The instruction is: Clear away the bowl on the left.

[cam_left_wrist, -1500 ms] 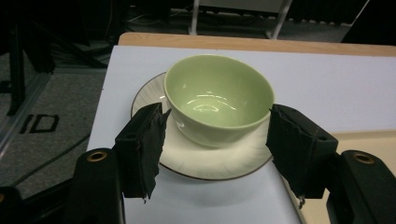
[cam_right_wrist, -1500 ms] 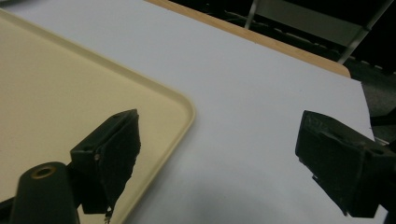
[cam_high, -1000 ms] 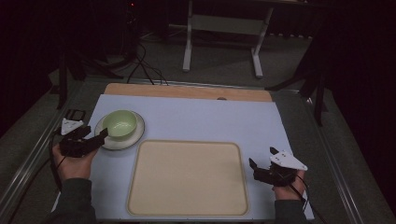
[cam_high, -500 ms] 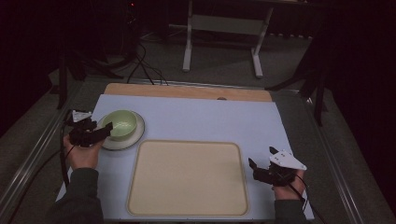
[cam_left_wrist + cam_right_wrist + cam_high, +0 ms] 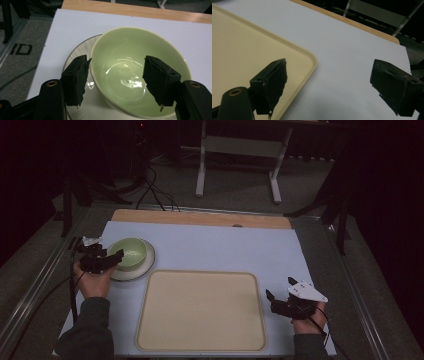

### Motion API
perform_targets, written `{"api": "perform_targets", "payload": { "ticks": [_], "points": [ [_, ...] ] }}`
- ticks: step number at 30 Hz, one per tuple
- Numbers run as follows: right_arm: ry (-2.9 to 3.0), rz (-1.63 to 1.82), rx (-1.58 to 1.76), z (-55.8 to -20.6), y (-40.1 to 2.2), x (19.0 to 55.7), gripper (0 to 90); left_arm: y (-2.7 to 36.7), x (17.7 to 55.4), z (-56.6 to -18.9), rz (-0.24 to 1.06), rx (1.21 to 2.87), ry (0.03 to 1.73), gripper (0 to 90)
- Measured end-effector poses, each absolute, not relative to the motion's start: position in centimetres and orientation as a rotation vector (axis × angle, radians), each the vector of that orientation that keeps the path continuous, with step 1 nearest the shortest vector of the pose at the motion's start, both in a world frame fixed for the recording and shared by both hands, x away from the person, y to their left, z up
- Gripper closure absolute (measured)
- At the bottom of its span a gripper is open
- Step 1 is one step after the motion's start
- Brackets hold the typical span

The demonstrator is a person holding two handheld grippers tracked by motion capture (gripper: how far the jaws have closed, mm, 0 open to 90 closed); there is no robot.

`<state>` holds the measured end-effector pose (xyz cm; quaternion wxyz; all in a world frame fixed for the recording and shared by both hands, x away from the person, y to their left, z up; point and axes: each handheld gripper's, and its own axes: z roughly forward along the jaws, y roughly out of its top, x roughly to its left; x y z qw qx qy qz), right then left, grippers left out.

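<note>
3 containers are on the white table cover [image 5: 215, 245]: a green bowl [image 5: 128, 253], the pale ribbed plate [image 5: 142, 267] under it, and a beige tray [image 5: 200, 310] near the front edge. The bowl stands upright at the left side and holds nothing; its glaze shines. The tray also holds nothing. The left gripper [image 5: 116, 75] has its jaws wide, one outside the bowl rim and one over the inside, pressing nothing. The right gripper [image 5: 328, 85] is wide too, beside the right corner of the tray.
</note>
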<state>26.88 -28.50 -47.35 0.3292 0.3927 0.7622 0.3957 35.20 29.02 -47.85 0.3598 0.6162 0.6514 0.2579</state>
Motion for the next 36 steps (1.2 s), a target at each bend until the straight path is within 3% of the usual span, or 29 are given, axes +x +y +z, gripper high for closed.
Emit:
{"api": "perform_targets", "payload": {
  "ticks": [7,20,31,36],
  "points": [
    [1.999,1.034,1.02,-47.4,-28.4,26.9,13.6,28.5,36.4,-49.1,0.656,1.62,1.766,38.8],
    [2.011,1.013,1.012,-47.5,-28.3,27.0,13.8,29.5,37.3,-50.8,0.548,1.603,1.85,62.3],
    [2.01,1.014,1.012,-47.4,-28.3,27.0,13.8,30.1,37.7,-51.2,0.411,1.513,1.873,62.8],
    [2.01,1.017,1.006,-47.4,-28.3,27.0,13.8,30.4,37.7,-51.2,0.371,1.485,1.881,67.7]
  ]
}}
